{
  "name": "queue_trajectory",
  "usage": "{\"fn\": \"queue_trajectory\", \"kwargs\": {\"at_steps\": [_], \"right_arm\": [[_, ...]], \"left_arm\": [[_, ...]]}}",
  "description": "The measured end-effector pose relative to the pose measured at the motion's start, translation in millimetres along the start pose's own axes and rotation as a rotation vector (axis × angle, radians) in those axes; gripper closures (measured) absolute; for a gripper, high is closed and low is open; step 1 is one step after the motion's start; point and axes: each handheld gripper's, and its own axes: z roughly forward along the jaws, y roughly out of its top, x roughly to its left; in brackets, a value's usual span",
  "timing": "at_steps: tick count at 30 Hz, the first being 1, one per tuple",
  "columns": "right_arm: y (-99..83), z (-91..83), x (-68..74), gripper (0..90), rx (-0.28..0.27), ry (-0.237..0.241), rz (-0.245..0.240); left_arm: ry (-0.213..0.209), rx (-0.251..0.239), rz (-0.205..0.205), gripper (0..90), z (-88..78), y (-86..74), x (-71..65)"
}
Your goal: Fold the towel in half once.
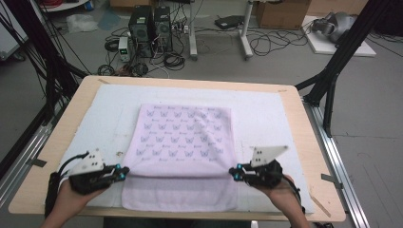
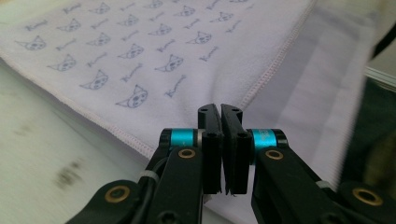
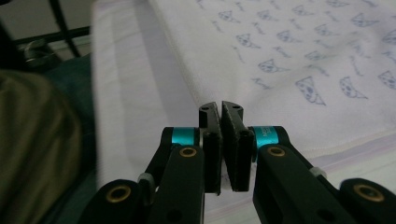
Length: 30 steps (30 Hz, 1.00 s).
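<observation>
Both grippers' fingers were pinched on the near corners of a lilac printed towel (image 1: pixel 183 142): left gripper (image 1: pixel 124 173), right gripper (image 1: pixel 233 172). It lay partly folded on a white mat (image 1: pixel 266 118) covering a wooden table (image 1: pixel 62 133); computer towers (image 1: pixel 149 28) and cables cluttered the grey floor.

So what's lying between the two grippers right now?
In the high view, the folded edge of the lilac towel spans the stretch between the left gripper and the right gripper, each pinching a corner; nothing else lies there.
</observation>
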Motion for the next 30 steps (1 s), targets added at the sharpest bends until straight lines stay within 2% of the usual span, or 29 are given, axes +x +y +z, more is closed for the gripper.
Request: {"fn": "queue_trajectory", "kwargs": {"at_steps": [2, 4, 6, 8, 9, 12, 14, 16, 18, 21, 25, 28, 30], "right_arm": [[-8.5, -0.4, 16.4, 85.2, 0.017, 0.040, -0.006], [-16.9, 2.9, 20.5, 76.7, 0.027, 0.063, -0.007], [-23.8, 7.9, 12.4, 72.9, 0.033, 0.049, 0.004], [-28.4, 15.2, 2.4, 69.0, 0.022, 0.043, 0.031], [-30.5, 19.9, -1.7, 68.3, 0.029, 0.041, 0.025], [-37.5, 32.8, -8.6, 66.1, 0.058, 0.079, 0.040], [-42.0, 38.2, -7.6, 65.1, 0.081, 0.101, 0.041], [-45.9, 42.4, -4.6, 65.1, 0.102, 0.119, 0.035], [-47.9, 43.0, -2.4, 69.7, 0.094, 0.109, 0.028], [-46.9, 42.8, -3.7, 86.6, 0.107, 0.093, 0.042], [-40.9, 38.4, -2.6, 88.5, 0.111, 0.077, 0.020], [-36.1, 25.2, -0.4, 88.5, 0.061, 0.065, 0.018], [-33.1, 18.0, 2.1, 88.5, 0.048, 0.061, 0.016]], "left_arm": [[-0.025, 0.019, 0.005, 84.7, -2.7, -8.8, -9.6], [-0.019, 0.034, 0.021, 73.9, 0.2, -14.5, -11.1], [-0.028, 0.044, 0.004, 68.1, 7.7, -17.3, -6.0], [-0.044, 0.055, 0.003, 66.9, 16.5, -19.1, -1.4], [-0.056, 0.065, -0.002, 66.9, 21.0, -20.0, 0.6], [-0.073, 0.102, -0.001, 66.9, 32.2, -24.2, 3.9], [-0.083, 0.126, -0.003, 66.9, 37.0, -27.7, 3.4], [-0.075, 0.114, 0.001, 67.9, 37.2, -30.4, 1.0], [-0.080, 0.116, 0.007, 76.0, 36.5, -30.8, 0.8], [-0.073, 0.122, 0.019, 87.1, 36.5, -29.4, -0.8], [-0.058, 0.100, 0.022, 88.4, 28.6, -24.2, -2.2], [-0.050, 0.061, 0.017, 88.5, 18.0, -18.7, -4.7], [-0.047, 0.041, 0.029, 88.5, 10.3, -13.7, -7.7]]}}
